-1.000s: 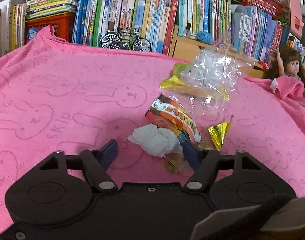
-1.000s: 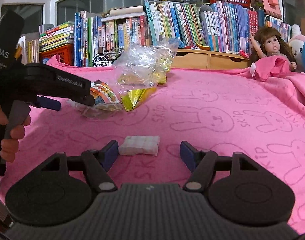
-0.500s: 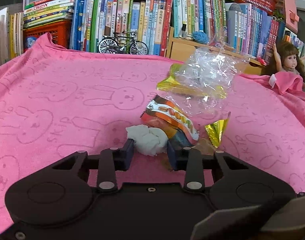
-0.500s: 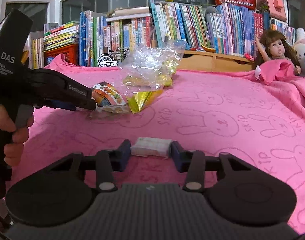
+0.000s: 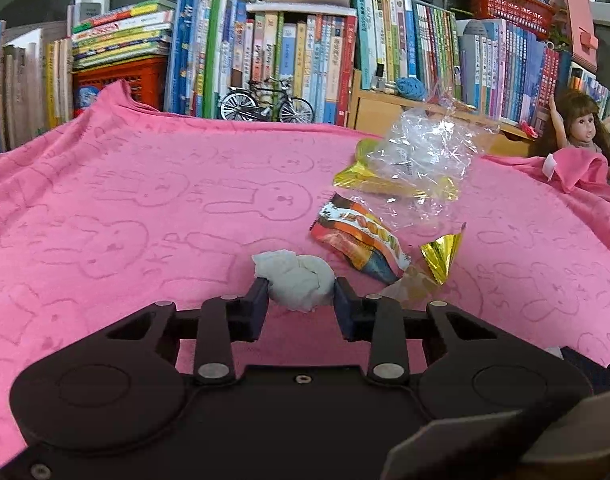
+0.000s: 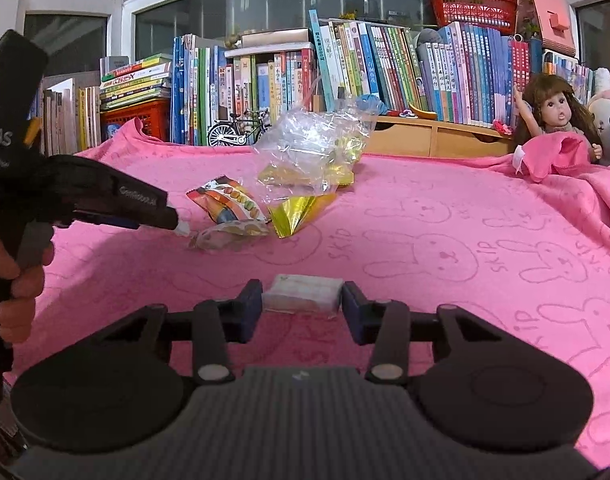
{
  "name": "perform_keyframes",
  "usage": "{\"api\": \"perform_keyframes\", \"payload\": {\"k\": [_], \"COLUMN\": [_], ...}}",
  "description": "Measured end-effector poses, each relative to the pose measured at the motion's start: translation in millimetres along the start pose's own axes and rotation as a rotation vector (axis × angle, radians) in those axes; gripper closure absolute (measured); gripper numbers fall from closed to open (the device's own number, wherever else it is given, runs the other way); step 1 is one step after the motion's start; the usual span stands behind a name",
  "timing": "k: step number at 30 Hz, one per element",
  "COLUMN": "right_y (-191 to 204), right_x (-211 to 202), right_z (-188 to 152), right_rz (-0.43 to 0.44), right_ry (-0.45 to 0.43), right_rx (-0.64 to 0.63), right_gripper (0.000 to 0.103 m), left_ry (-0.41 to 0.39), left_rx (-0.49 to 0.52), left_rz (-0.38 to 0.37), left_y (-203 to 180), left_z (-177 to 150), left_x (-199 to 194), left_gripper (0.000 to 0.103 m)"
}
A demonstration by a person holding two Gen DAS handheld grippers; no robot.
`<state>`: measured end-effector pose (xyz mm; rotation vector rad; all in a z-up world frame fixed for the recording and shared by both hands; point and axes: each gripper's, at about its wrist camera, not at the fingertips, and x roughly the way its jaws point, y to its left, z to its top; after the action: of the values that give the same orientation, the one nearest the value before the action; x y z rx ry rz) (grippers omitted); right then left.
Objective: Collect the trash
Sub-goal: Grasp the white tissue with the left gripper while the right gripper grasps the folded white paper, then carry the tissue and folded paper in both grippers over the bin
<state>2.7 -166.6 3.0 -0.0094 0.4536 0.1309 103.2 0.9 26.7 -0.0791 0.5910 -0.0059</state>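
1. The left gripper (image 5: 301,300) is clenched on a crumpled white tissue (image 5: 295,280); both pads press on its sides. Its jaws have just been closing, with the tissue between them.
2. The right gripper (image 6: 301,310) grasps a small flat white packet (image 6: 303,293), which lies on the pink blanket (image 6: 445,220) between the pads. These jaws have also just been closing on it.
3. In the left wrist view, a colourful snack wrapper (image 5: 359,240) lies at 1 o'clock from the tissue, near it but apart.
4. A gold foil piece (image 5: 443,254) is at 3 o'clock from the wrapper, just beside it.
5. A clear plastic bag (image 5: 421,156) stands at 12 o'clock from the foil, partly over a yellow wrapper (image 5: 361,176).
6. In the right wrist view, the left gripper comes in from 9 o'clock, and a hand (image 6: 15,280) holds its handle.
7. Behind the blanket there are rows of books (image 6: 345,68), a small model bicycle (image 5: 267,102), and a doll (image 6: 557,120) at 2 o'clock.
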Motion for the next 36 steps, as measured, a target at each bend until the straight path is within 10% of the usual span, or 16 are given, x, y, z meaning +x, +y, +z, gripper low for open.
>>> {"api": "perform_keyframes", "payload": {"k": [20,36], "right_y": [9,41], "right_x": [-60,-124], "right_z": [-24,-77], "right_rz": [0.095,0.191], "right_ry": [0.016,0.085], "right_rx": [-0.002,-0.151], "right_gripper": [0.055,0.055], "left_ry": [0.002,0.191], "left_rx": [0.015,0.063], "left_rz": [-0.122,-0.142], "left_y": [0,12], "left_z": [-63,-146], "left_x": [-114,-175], "left_gripper": [0.070,0.070]}}
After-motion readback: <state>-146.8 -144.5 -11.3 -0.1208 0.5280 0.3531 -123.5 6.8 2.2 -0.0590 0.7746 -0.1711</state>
